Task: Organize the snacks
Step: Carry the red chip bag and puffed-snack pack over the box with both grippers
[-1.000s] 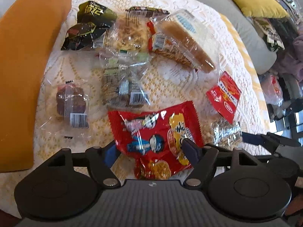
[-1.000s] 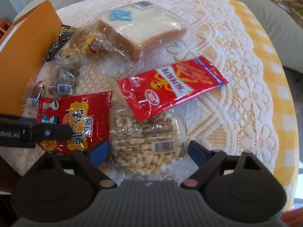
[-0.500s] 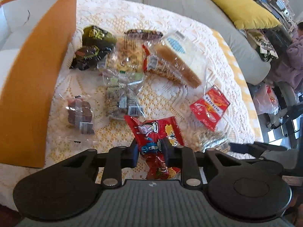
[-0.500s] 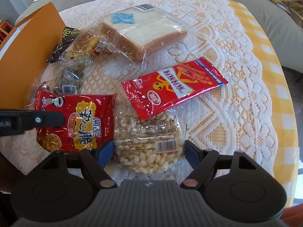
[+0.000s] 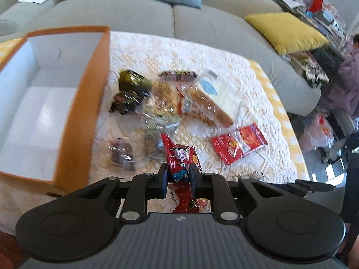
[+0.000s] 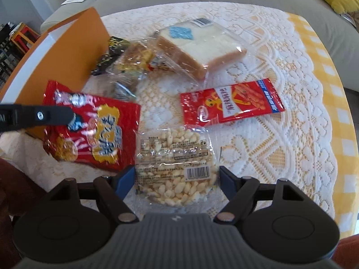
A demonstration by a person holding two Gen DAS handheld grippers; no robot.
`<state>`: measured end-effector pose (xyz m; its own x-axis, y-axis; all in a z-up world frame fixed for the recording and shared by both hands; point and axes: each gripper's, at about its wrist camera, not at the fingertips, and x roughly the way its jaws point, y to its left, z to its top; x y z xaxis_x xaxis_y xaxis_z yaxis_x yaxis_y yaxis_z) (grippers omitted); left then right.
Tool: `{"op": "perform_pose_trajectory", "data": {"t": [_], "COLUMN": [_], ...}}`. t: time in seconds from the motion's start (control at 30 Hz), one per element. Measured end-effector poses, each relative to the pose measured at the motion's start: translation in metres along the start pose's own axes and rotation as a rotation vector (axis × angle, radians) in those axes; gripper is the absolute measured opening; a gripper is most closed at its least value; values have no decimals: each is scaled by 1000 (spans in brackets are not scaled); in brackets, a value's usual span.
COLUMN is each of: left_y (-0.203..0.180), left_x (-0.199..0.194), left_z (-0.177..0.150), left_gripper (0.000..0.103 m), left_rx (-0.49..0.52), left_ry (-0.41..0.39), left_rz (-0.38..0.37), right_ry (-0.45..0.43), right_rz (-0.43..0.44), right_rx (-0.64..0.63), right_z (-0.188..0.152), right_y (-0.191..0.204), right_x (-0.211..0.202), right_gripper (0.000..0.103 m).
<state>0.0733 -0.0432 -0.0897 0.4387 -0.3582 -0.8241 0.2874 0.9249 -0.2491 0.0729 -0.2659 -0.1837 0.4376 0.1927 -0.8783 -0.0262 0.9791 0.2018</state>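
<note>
Both views bright, lit by daylight — shadows soft and faint. Left wrist view: motion blur across the orange box [image 5: 78, 116] and the clear-wrapped snacks [image 5: 157, 112]. Right wrist view: the puffed-rice pack [image 6: 176, 165] is sharp, the red cartoon bag [image 6: 98, 132] smeared. Glare on the wrappers. Fisheye bending is strong at the edges — the sofa [image 5: 202, 20] curves, and the corners are vignetted.

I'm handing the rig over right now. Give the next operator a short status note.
Left gripper: shut on the red cartoon snack bag, lifted off the table.
Right gripper: open, straddling the puffed rice pack, not gripping.
Orange box: appears empty, nothing packed yet.
Left on the cloth: red stick-snack packet, bread pack, dark green packets, several clear-wrapped snacks.
</note>
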Motion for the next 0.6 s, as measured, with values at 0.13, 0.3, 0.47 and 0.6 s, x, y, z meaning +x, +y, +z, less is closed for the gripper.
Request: {"op": "perform_pose_trajectory", "data": {"t": [0.13, 0.3, 0.47, 0.6], "left_y": [8, 16, 38, 68], "left_x": [-23, -61, -92, -110], "left_z": [5, 16, 30, 43], "left_gripper": [21, 21, 21, 21], "left_rx": [-14, -17, -40, -63], "left_ry": [-44, -129, -208, -258], "left_rz": [8, 19, 63, 148], "right_ry": [-39, -88, -143, -168], "right_rz": [19, 54, 97, 158], "right_rx": [-31, -104, -211, -311], "right_z": [4, 20, 48, 75], "right_y": [13, 40, 76, 114], "right_x": [-16, -40, -64, -72], "right_gripper": [76, 76, 76, 76]}}
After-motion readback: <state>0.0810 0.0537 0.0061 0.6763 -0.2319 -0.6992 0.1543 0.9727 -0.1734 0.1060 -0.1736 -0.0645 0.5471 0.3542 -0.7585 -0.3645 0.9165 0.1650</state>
